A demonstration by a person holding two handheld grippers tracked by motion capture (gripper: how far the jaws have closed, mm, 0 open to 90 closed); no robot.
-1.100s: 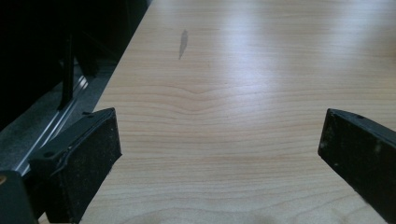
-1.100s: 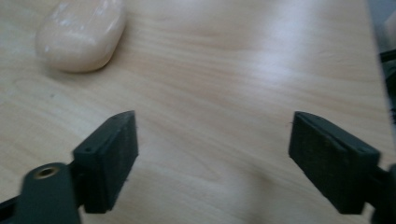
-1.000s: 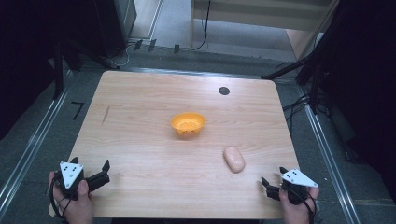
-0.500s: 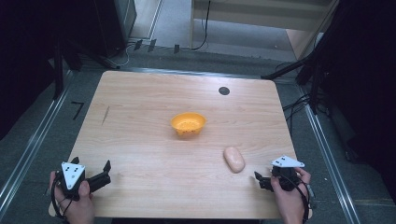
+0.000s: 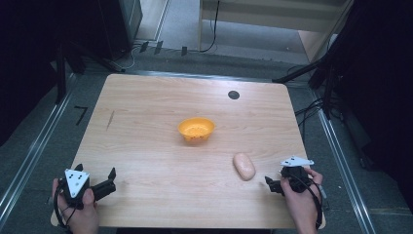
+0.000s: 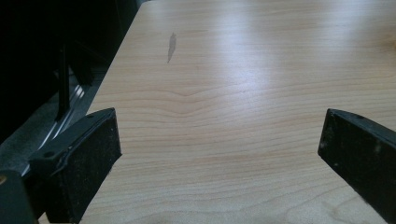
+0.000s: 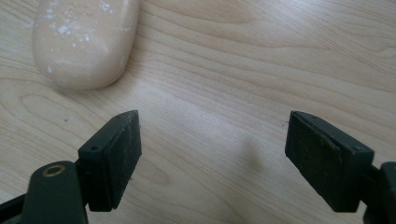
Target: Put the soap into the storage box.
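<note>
A pale pink oblong lump (image 5: 243, 166), dusted with white specks, lies on the wooden table (image 5: 156, 97) right of centre; in the right gripper view it is at the top left (image 7: 84, 42). My right gripper (image 5: 272, 183) hovers just to the lump's right, near the table's front edge. It is open (image 7: 212, 149), with bare wood between its pads and the lump ahead and to the left. An orange bowl (image 5: 196, 130) stands mid-table. My left gripper (image 5: 96, 171) is at the front left corner, open (image 6: 219, 140), holding nothing.
A small dark round disc (image 5: 234, 94) is set in the table near its far edge. A dark streak (image 5: 111, 119) marks the wood at the left (image 6: 171, 46). Metal rails and dark floor run along both sides of the table.
My right gripper has lifted and moved away from the front edge, ending closer to the pink lump. The left gripper, bowl and lump have stayed put.
</note>
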